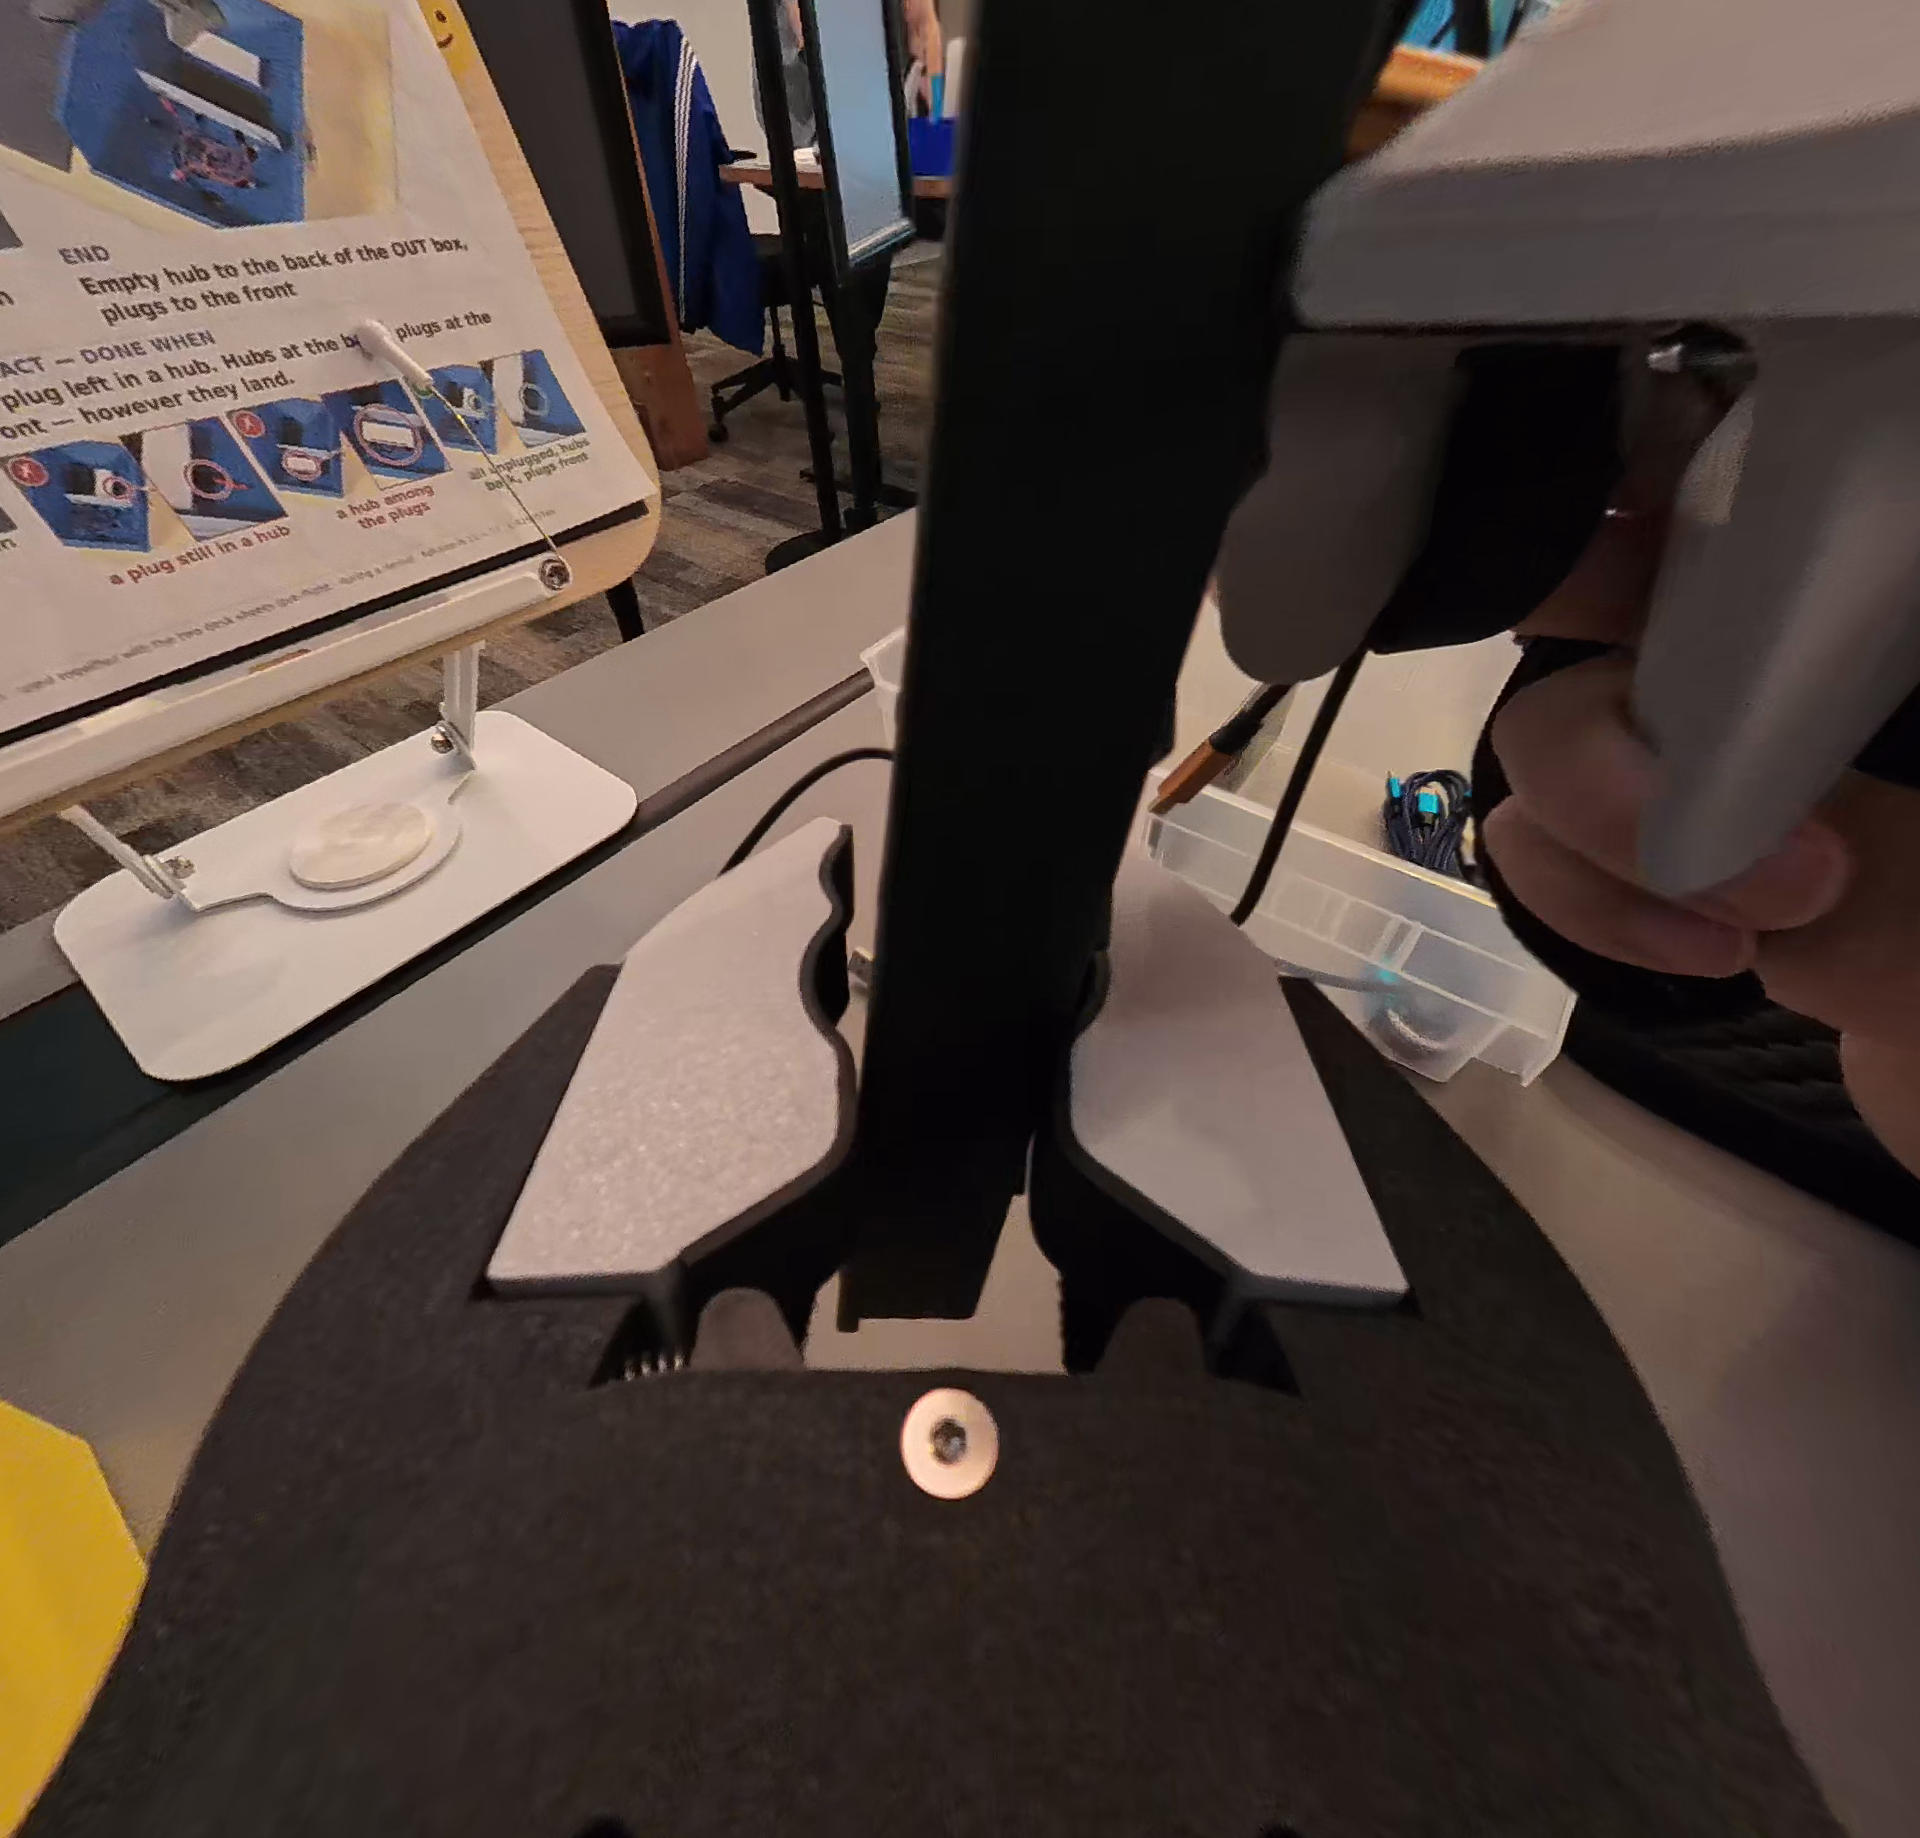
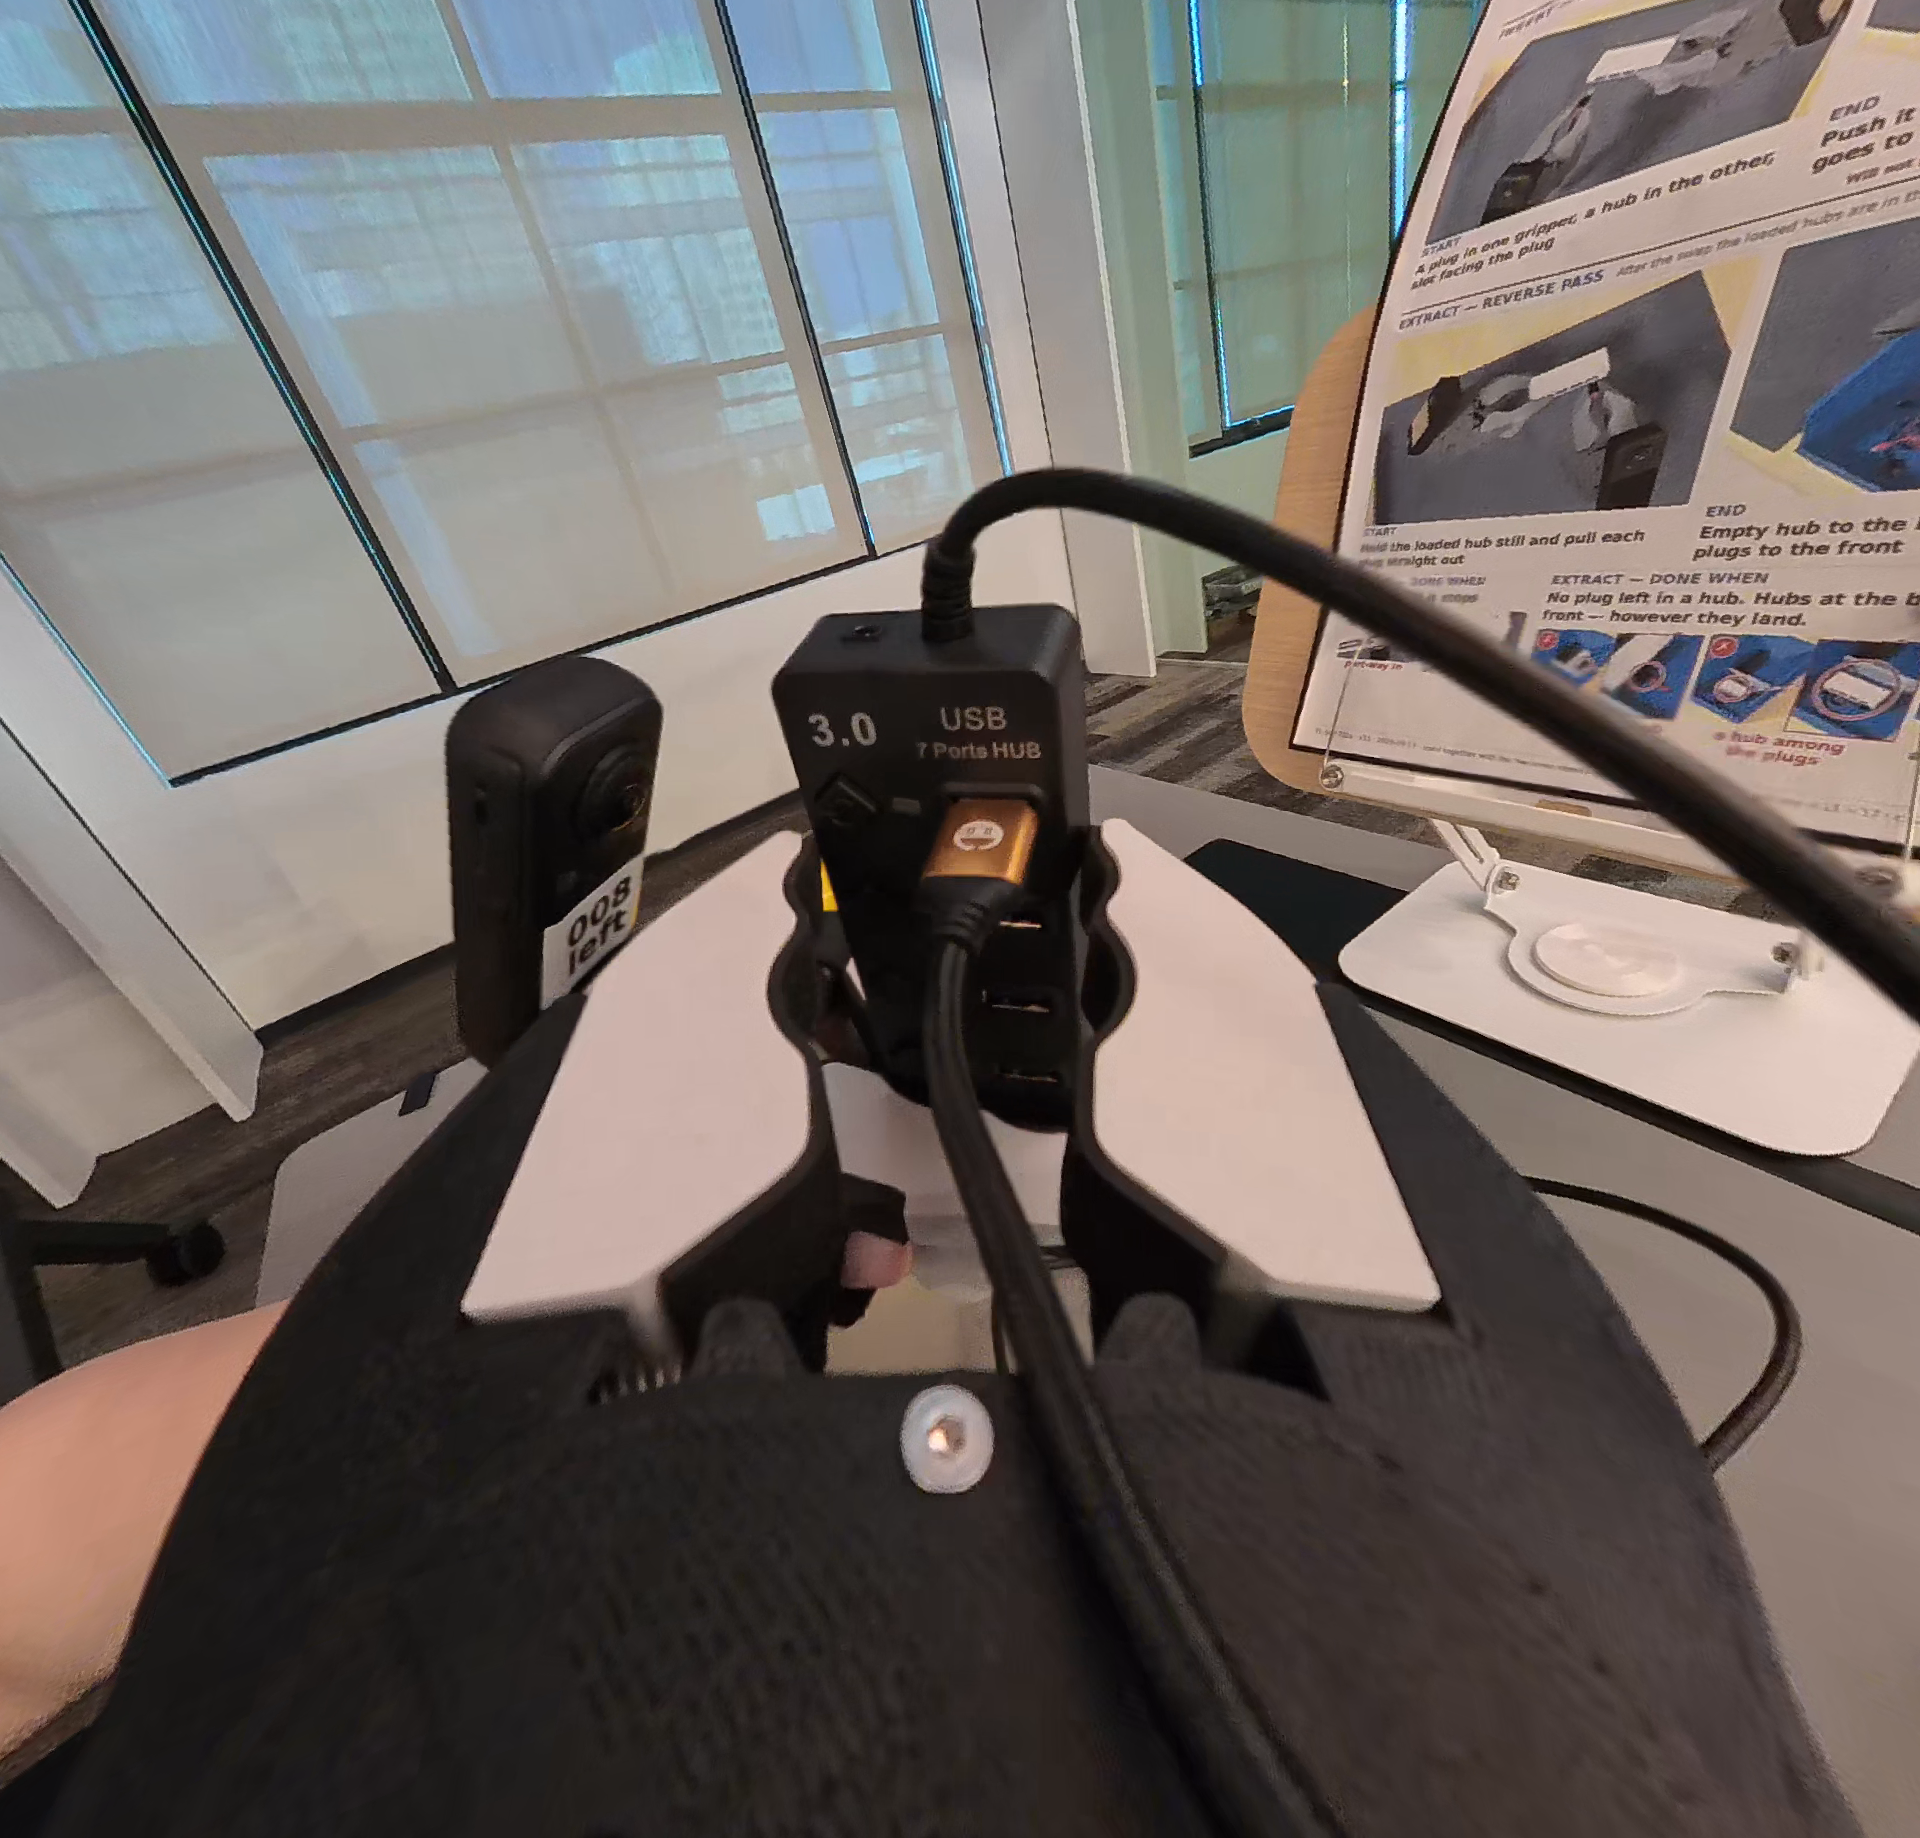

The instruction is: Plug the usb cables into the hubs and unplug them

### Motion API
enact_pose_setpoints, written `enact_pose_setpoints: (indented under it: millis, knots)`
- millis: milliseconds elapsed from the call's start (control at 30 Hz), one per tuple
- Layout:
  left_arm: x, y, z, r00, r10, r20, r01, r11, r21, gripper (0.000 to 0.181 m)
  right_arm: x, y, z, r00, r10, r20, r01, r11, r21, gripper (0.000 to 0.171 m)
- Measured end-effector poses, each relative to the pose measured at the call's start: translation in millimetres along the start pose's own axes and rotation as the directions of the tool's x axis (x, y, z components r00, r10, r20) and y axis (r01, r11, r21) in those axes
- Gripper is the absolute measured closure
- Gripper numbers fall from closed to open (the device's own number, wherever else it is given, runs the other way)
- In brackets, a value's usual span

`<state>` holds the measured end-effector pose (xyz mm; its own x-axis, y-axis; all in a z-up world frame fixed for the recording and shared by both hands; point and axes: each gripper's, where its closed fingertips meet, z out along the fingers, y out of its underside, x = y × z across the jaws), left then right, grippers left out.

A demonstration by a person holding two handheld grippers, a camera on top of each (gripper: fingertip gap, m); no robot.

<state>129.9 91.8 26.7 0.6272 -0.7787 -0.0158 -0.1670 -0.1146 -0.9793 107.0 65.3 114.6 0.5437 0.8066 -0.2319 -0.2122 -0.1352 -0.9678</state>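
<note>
Grey counter (image 1: pixel 727 666) runs beneath tall windows (image 2: pixel 416 282); an instruction sheet on a white stand (image 1: pixel 343 884) sits at its far edge. Clear bin (image 1: pixel 1351 905) holds coiled blue cables (image 1: pixel 1429 812). Left gripper (image 1: pixel 961 1092): jaws clenched on the black hub (image 1: pixel 1091 541), held upright. Right gripper (image 2: pixel 940 967): jaws closed around that hub (image 2: pixel 925 718) from the port side, where a gold plug (image 2: pixel 977 838) sits in the top port, its black cable (image 2: pixel 997 1217) trailing between the fingers.
</note>
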Motion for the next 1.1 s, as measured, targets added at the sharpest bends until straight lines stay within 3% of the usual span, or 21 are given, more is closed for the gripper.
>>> enact_pose_setpoints:
  millis: [200, 367, 567, 833, 1100]
  knots:
    - [2, 1, 6, 0.998, 0.05, -0.046, -0.051, 0.998, -0.021, 0.142, 4, -1, -1, 1.0, -0.004, -0.008, 0.004, 1.0, -0.005, 0.122]
    - [3, 1, 10, 0.993, 0.096, -0.075, -0.098, 0.995, -0.027, 0.151, 7, -2, -1, 1.0, -0.009, -0.015, 0.009, 1.0, 0.004, 0.122]
    - [6, -7, 13, 0.986, -0.03, -0.161, 0.041, 0.997, 0.062, 0.152, 0, -7, -1, 0.998, -0.068, 0.009, 0.068, 0.998, -0.004, 0.119]
    - [-12, -3, 9, 0.969, -0.162, -0.189, 0.182, 0.979, 0.091, 0.153, -11, 23, 14, 0.955, -0.294, -0.034, 0.288, 0.95, -0.118, 0.116]
    - [-28, -5, -11, 0.99, -0.114, -0.081, 0.122, 0.986, 0.112, 0.153, -84, 22, 7, 0.864, -0.502, 0.042, 0.5, 0.865, 0.052, 0.133]
